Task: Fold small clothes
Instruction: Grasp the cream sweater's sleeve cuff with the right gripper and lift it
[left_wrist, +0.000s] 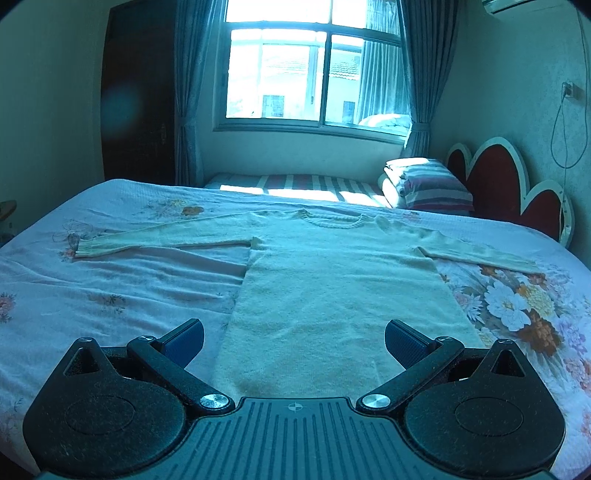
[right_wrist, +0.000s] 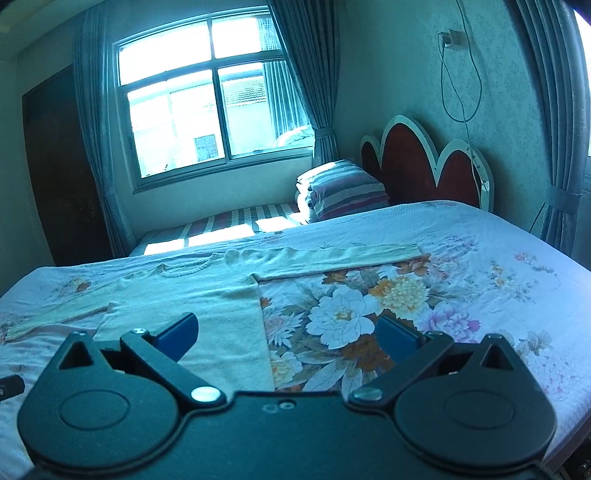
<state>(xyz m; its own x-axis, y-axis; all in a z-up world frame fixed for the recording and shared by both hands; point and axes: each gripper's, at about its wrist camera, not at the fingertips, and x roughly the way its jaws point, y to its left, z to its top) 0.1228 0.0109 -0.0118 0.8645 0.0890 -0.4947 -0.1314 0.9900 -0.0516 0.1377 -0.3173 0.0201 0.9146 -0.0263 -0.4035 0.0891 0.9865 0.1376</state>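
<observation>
Cream sweater lies flat on floral bedspread, sleeves out, both left gripper and right gripper spread wide, empty; looks soft, light, floppy, so pinch cuff or hem corners.

Sweater flat on bed; left tool spread.

**No legible text in either view**

No words, numbers, brand names or labels can be read in the left or right wrist views. The only mark is a small crosshair symbol, a circle crossed by a line, on the ribbed black body of the left gripper. It carries no lettering. The bedspread bears printed flowers only.
</observation>
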